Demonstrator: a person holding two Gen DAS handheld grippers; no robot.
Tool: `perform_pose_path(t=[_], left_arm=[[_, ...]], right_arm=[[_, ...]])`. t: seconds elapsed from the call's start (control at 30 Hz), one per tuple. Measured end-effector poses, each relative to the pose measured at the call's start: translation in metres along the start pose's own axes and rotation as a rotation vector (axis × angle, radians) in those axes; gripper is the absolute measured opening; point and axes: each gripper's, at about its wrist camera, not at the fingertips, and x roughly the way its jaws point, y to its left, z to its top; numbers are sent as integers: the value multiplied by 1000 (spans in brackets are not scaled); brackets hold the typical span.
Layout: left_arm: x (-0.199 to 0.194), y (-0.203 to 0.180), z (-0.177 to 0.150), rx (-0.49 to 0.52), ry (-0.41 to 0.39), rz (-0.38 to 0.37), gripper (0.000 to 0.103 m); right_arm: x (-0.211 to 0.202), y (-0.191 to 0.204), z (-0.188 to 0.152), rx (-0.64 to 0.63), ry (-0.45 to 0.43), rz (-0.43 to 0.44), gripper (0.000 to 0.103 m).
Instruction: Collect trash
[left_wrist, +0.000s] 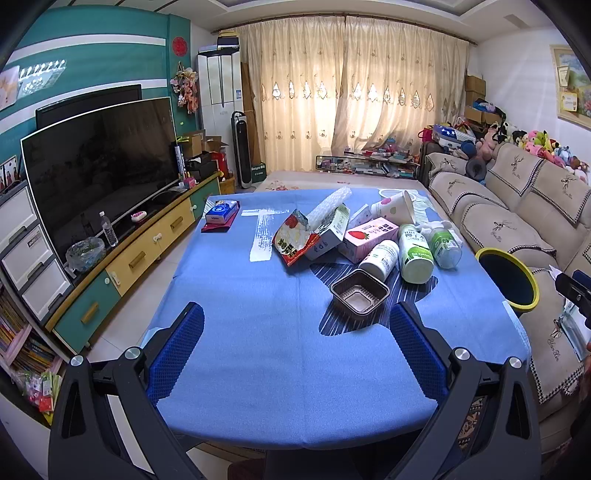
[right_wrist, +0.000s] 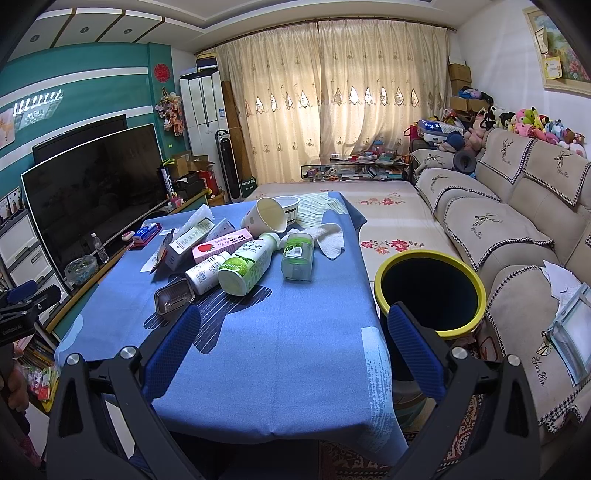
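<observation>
A pile of trash lies on the blue tablecloth (left_wrist: 258, 332): a brown plastic tray (left_wrist: 359, 292), a white bottle (left_wrist: 379, 259), a green-labelled bottle (left_wrist: 415, 253), a clear green-capped bottle (left_wrist: 447, 245), a pink strawberry carton (left_wrist: 369, 238), a red snack bag (left_wrist: 293, 240), a paper cup (left_wrist: 393, 208). The pile also shows in the right wrist view, with the tray (right_wrist: 174, 296) and the green-labelled bottle (right_wrist: 243, 267). A yellow-rimmed bin (right_wrist: 430, 291) stands right of the table, also in the left wrist view (left_wrist: 509, 277). My left gripper (left_wrist: 295, 332) is open and empty, short of the tray. My right gripper (right_wrist: 291, 332) is open and empty.
A beige sofa (right_wrist: 517, 221) runs along the right. A TV (left_wrist: 103, 166) on a low cabinet (left_wrist: 147, 254) lines the left wall. A tissue pack (left_wrist: 221, 212) sits at the table's far left corner. A white cloth (right_wrist: 330, 238) and a bowl (right_wrist: 288, 206) lie at the far end.
</observation>
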Motion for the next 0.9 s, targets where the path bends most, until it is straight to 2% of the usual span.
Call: perform_pose_path(t=[0.5,0.7,0.9], left_arm=[[12,-1,-1,-2,13,0,99],[23,7,8,1,10,24,99],[48,17,18,-2,19,42,99]], right_arm=[[14,0,-6,5,23,-1,97],[40,4,-6,8,55,7,97],[89,-4,2,58,97,14,97]])
